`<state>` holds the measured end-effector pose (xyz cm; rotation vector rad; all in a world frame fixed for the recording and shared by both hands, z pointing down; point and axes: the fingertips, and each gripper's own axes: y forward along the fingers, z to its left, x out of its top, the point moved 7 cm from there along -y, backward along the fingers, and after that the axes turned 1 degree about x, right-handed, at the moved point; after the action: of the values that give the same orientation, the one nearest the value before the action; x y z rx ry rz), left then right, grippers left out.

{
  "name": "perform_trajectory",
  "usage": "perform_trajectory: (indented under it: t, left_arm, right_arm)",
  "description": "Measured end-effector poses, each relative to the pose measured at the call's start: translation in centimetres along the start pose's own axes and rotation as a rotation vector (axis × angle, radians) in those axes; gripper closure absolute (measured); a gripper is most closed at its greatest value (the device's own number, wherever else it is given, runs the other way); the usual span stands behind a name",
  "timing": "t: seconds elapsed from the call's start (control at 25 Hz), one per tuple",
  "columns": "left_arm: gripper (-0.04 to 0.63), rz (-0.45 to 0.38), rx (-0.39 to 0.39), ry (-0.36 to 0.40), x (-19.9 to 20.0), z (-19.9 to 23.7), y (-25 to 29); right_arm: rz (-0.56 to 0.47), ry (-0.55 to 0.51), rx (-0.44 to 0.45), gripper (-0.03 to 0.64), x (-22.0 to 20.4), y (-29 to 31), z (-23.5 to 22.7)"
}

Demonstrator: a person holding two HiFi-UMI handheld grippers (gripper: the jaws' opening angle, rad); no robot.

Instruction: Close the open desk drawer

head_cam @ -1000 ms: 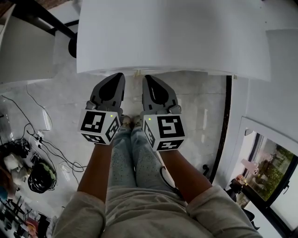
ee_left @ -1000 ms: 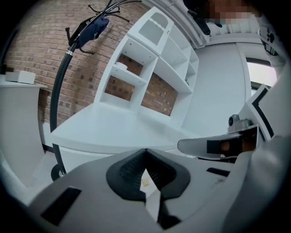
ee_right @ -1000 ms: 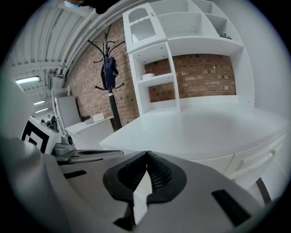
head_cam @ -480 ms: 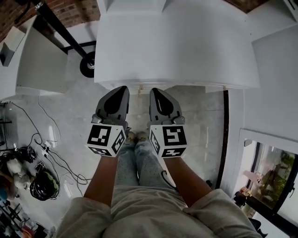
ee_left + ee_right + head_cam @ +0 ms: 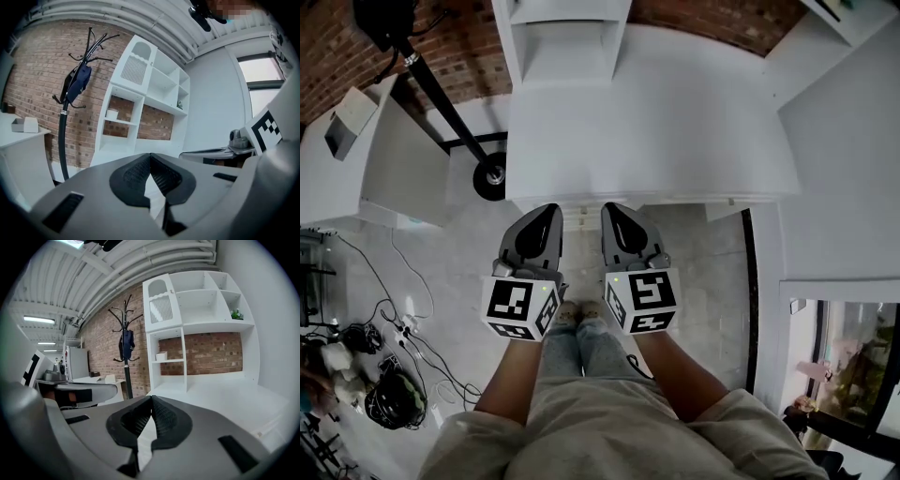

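A big white flat-topped table [image 5: 647, 122] is seen at 12 o'clock in the head view. A tall white wooden shelf unit [image 5: 567, 47] is set at its far side. A smaller white side table [image 5: 356, 159] is placed at 10 o'clock, and a black metal coat stand [image 5: 441, 103] is stood between the two tables.

The left tongs [image 5: 546, 214] and the right tongs [image 5: 616, 212] are held side by side, near each other, just in front of the big table's near edge. Both pairs are closed, and nothing is gripped in them. They are probably kept shut so that a flat front can be pushed with the tips.

The open drawer cannot be clearly made out. It is thought to be under the near edge, at 12 o'clock from the tongs.

Bare grey stone floor [image 5: 712, 272] is seen under and beside the tongs, so room is left for a push forward. A heap of black cables [image 5: 403, 323] is kept well away at 8 o'clock.
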<state>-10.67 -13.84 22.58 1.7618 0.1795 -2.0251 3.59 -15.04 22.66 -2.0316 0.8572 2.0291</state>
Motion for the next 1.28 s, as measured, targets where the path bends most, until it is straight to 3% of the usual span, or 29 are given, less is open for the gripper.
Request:
perform_trajectory:
  t: [0.68, 1.12, 1.28]
  left_arm:
    - [0.578, -0.136, 0.017, 0.119, 9.0, -7.2, -9.0]
    - [0.578, -0.152, 0.008, 0.119, 8.6, -10.0, -14.0]
    - [0.578, -0.136, 0.002, 0.120, 8.4, -11.1, -15.0]
  right_arm:
    - [-0.178, -0.082, 0.029, 0.588, 8.4, -10.6, 3.2]
    - [-0.218, -0.141, 0.070, 0.588, 8.7, -16.3, 6.5]
    - [-0.214, -0.118, 0.089, 0.588, 8.1, -17.9, 7.1]
